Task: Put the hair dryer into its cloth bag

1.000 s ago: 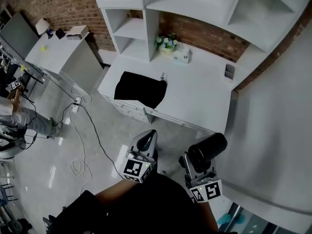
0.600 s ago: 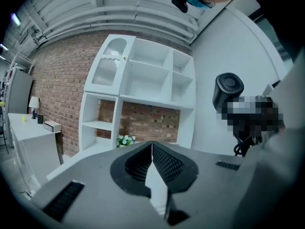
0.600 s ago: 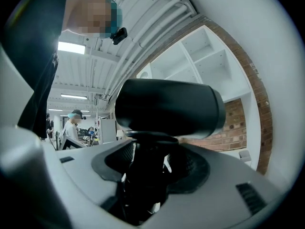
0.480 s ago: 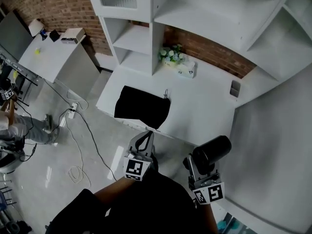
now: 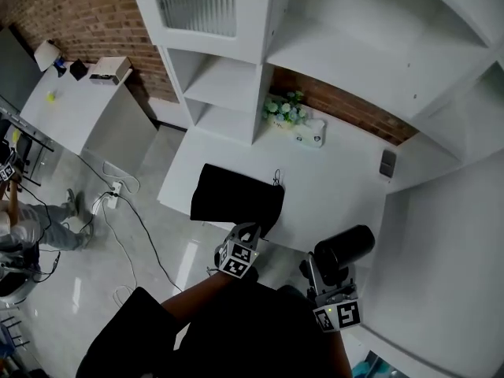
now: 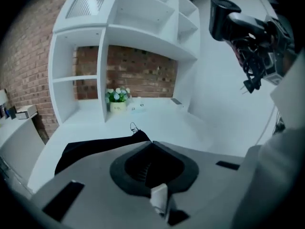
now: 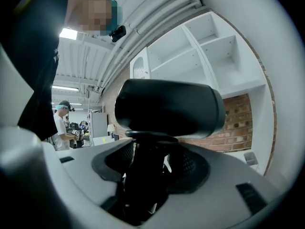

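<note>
The dryer point(image 5: 342, 246) is pinched by its handle in the right tongs point(image 5: 325, 278) at the lower right of the head view, and is held clear of the counter point(image 5: 339, 199). The black bag point(image 5: 236, 197) is laid flat at the counter's near edge, at the frame's centre. The left tongs point(image 5: 249, 230) are pressed together with nothing between them, just beside the bag's near edge. 1 flower pot point(image 5: 285, 115) is seen at the back.
</note>
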{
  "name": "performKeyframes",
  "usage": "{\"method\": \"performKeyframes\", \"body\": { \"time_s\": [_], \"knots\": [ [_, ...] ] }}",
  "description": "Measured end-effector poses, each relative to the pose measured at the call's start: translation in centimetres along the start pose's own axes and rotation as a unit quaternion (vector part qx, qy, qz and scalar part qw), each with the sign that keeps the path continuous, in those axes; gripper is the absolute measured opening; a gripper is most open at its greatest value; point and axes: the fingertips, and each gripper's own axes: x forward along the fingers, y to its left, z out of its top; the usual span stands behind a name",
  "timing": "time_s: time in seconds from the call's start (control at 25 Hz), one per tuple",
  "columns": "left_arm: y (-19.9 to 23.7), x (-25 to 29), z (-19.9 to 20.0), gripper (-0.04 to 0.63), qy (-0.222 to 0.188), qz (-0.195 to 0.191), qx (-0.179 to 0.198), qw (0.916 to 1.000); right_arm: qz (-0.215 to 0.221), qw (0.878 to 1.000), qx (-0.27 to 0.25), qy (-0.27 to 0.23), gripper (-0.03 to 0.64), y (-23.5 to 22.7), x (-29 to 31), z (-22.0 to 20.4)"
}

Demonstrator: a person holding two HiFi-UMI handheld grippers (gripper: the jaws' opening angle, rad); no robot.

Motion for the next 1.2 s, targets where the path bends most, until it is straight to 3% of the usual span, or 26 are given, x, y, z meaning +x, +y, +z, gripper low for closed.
{"method": "performKeyframes", "body": {
  "time_s": [0.2,0.4,0.6,0.8,0.96,1.04,1.2],
  "knots": [
    [1.1,4.5,0.1,0.020,0.001,-0.009,0.017,0.9998,-0.023,0.998,0.054,0.022,0.241,0.0,2.5,-0.9],
    [1.4,7.7,-1.3,0.023,0.040,-0.003,0.010,0.9991,-0.031,0.998,0.045,0.041,0.241,-0.4,2.9,-1.9],
    [1.4,9.8,-2.0,0.086,0.064,-0.023,-0.002,0.9977,-0.041,0.996,0.056,0.050,0.241,-1.9,3.5,-3.3],
    [1.4,11.8,-3.5,0.117,0.098,-0.039,0.020,0.9942,-0.042,0.994,0.067,0.070,0.241,-3.3,4.4,-4.5],
    [1.9,13.5,-5.4,0.115,0.155,-0.032,0.030,0.9869,-0.043,0.994,0.072,0.076,0.241,-4.8,5.1,-5.1],
    [1.8,13.9,-6.0,0.068,0.181,-0.038,0.037,0.9821,-0.040,0.994,0.064,0.083,0.241,-5.4,5.6,-5.6],
    [1.9,13.6,-5.4,0.026,0.179,-0.041,0.014,0.9828,-0.028,0.991,0.045,0.120,0.241,-6.7,6.3,-7.6]
  ]
}}
